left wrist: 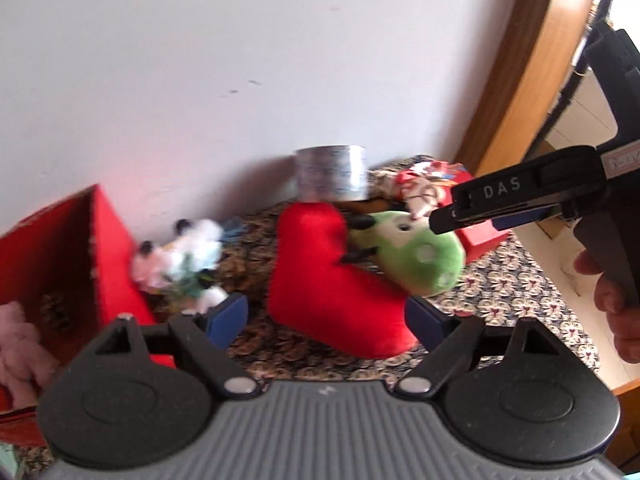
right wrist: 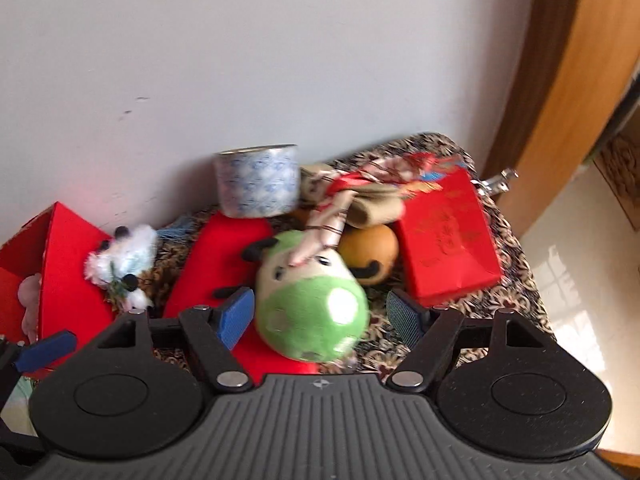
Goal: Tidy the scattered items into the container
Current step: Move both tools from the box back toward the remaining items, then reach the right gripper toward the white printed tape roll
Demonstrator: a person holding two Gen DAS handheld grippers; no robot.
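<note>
Closest to the left camera, the left tool (left wrist: pixel 326 316) is spread wide, its blue pads either side of the near tip of a red heart-shaped plush cushion (left wrist: pixel 320 276), not clamped on it as far as I can tell. The right tool (right wrist: pixel 318 316) is wide too, with a round green and cream plush toy with black horns (right wrist: pixel 310 300) sitting between the pads; the left pad looks right up against it, but I can't tell if it's actually gripped.

Taking the red cushion as the landmark: the green plush leans on its right side. To its left is the open red cardboard box (left wrist: pixel 108 256), and there's a pale pink fuzzy plush (left wrist: pixel 18 344) inside it at the near end; the rest of the box interior is mostly out of view. Between box and cushion lies a small white fluffy toy with black dots (left wrist: pixel 180 256) on the patterned cloth covering the bench (left wrist: pixel 516 284).

Right of the cushion, behind the green plush, is an orange round plush with a black marking (right wrist: pixel 370 252), then a flat red packet with gold print (right wrist: pixel 448 240). Over those sits a bundle of printed cloth and ribbon (right wrist: pixel 360 192), one strand drooping onto the green toy.

Behind the cushion, against the white wall (left wrist: pixel 200 60), stands a wide roll of clear tape with blue print (right wrist: pixel 258 180).
</note>
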